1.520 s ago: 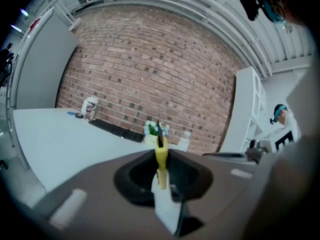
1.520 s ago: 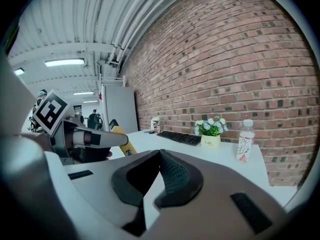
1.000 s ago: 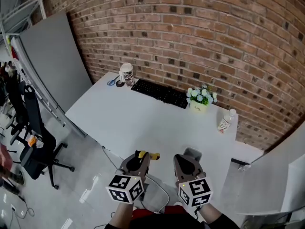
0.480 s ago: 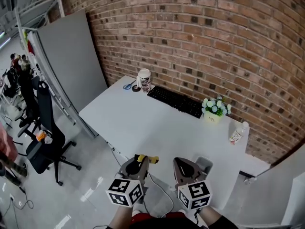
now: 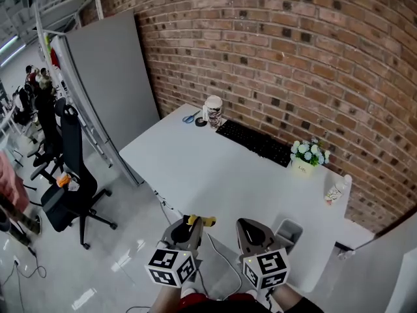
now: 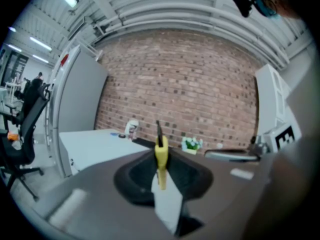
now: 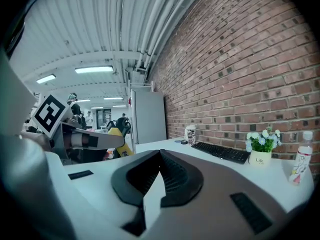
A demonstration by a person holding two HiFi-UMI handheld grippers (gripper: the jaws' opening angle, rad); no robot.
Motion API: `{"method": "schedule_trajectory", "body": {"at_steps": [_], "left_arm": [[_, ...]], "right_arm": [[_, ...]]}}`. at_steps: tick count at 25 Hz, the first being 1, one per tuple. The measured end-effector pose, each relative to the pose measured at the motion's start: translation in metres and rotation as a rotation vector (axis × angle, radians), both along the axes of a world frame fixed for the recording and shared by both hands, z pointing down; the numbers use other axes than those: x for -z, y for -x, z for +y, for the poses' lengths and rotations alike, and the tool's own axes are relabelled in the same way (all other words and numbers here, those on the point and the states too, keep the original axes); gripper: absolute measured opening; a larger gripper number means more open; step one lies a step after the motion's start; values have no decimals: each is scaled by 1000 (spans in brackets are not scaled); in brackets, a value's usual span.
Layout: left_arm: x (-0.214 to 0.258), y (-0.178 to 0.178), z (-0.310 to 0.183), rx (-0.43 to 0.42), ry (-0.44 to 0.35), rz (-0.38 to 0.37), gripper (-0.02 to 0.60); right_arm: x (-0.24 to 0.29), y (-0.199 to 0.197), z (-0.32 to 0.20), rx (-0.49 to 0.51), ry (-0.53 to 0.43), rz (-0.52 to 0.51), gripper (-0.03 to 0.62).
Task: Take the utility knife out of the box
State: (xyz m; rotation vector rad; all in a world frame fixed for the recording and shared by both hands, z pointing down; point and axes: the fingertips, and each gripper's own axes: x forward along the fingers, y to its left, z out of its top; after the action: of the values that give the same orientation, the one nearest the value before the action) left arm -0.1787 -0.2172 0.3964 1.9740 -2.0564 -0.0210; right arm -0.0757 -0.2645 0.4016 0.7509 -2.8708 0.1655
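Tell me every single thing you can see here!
red brick wall: one, red-brown, behind the table
flat white table: one, white, middle
flat black keyboard: one, black, table's far edge
small potted flowers: one, white pot, right of keyboard
clear plastic bottle: one, clear, table's right end
patterned white cup: one, white, left of keyboard
blue-handled scissors: one, blue, beside cup
black office chairs: at least two, black, floor at left
tall grey panel: one, grey, left of table
yellow utility knife: one, yellow, between left gripper's jaws
left gripper: one, shut on knife
right gripper: one, shut, empty
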Motion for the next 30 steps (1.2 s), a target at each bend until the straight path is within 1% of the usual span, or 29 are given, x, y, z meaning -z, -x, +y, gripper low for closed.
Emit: {"method": "schedule_trajectory", "body": {"at_steps": [12, 21, 30], "left_arm": [[-15, 21, 23, 29, 30, 21, 60], [-24, 44, 41, 65, 53, 17, 60], [-31, 51, 48, 63, 76, 11, 60]], "right_arm": [[-6, 22, 14, 3, 6, 9, 8], [-13, 34, 25, 9, 6, 34, 8], [-20, 41, 35, 23, 18, 51, 8]]}}
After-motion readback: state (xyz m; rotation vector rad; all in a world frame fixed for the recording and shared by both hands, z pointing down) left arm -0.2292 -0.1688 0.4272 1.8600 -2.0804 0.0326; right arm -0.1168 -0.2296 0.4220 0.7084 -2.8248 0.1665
